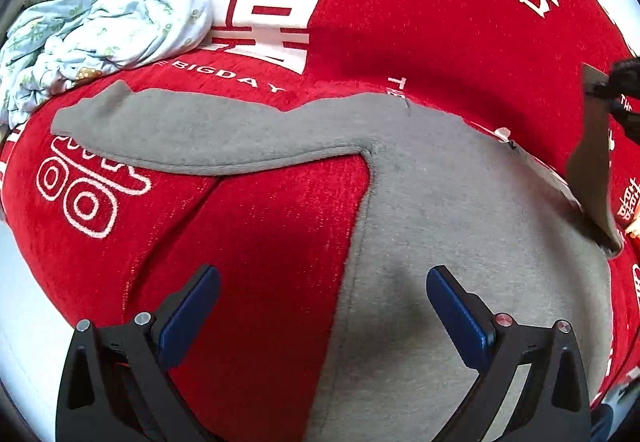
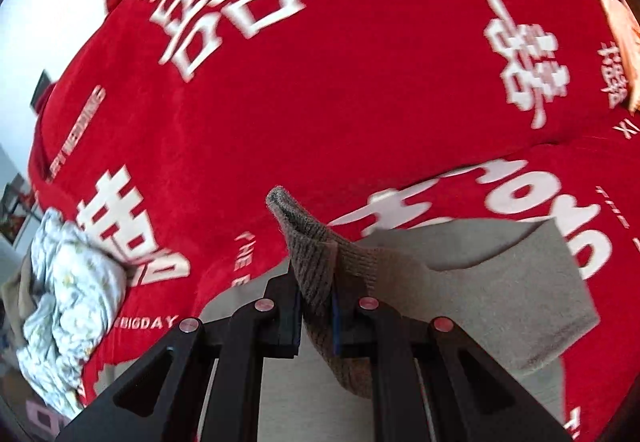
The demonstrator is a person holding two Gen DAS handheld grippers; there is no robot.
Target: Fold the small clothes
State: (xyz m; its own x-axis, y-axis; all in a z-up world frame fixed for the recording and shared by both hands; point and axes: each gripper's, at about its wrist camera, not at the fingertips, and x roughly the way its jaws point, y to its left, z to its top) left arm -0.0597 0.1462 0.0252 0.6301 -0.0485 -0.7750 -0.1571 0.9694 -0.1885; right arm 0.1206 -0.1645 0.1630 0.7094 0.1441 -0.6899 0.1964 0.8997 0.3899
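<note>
Left wrist view: the left gripper (image 1: 322, 306) hangs over a red cover (image 1: 400, 33) printed with large white characters, its jaws spread wide and holding nothing. Under them lies a grey garment (image 1: 460, 242), its body flat on the red cover and one long sleeve (image 1: 192, 133) stretched out flat toward the cover's left edge. The opposite sleeve is lifted off the cover at the right, where the right gripper (image 1: 618, 89) shows only at the frame's border. A crumpled pale floral cloth (image 1: 108, 17) sits near the far left corner, well apart from the grey garment.

Right wrist view: the right gripper (image 2: 316, 318) has its jaws almost closed, pinching the ribbed cuff (image 2: 304, 254) of the grey garment (image 2: 500, 282); the cuff sticks up above the jaws. The pale floral cloth (image 2: 72, 306) lies at the left.
</note>
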